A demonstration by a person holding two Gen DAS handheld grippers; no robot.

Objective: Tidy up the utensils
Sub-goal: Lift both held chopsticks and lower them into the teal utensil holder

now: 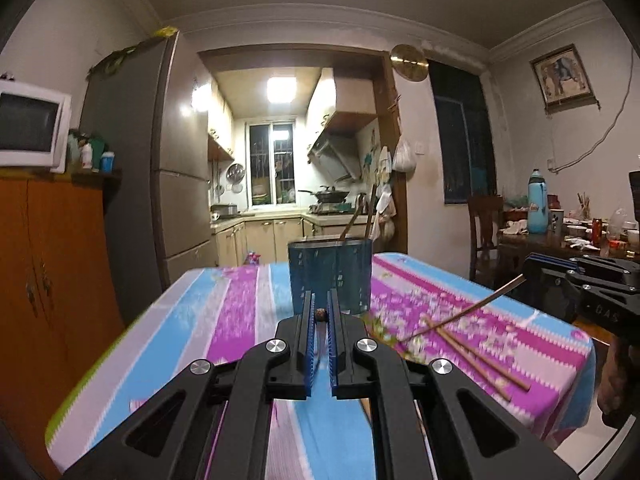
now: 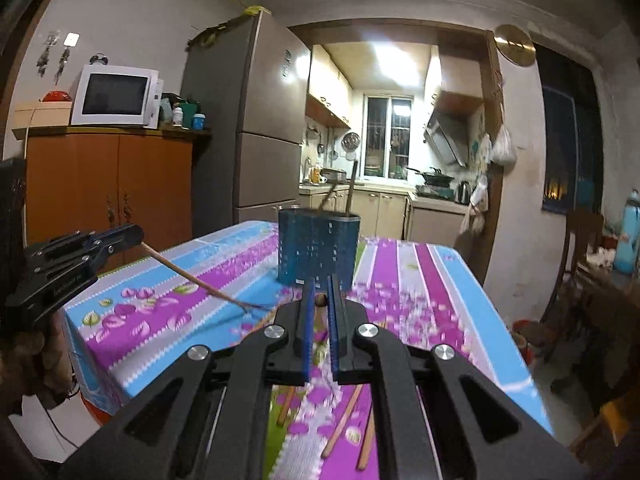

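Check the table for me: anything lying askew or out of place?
Yes. Loose chopsticks lie slanted on the tablecloth, outside the blue holder. Each gripper, left and right, is shut on one chopstick.

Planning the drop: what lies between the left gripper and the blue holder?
Only bare striped tablecloth, seen in the left wrist view, separates the left gripper from the blue holder.

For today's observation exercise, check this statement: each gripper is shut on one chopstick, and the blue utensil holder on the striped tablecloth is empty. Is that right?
Not quite. The blue utensil holder is not empty: two chopsticks already stand in it, as the right wrist view shows. The rest holds: the left gripper and right gripper are each shut on one chopstick, and the holder stands on the striped tablecloth.
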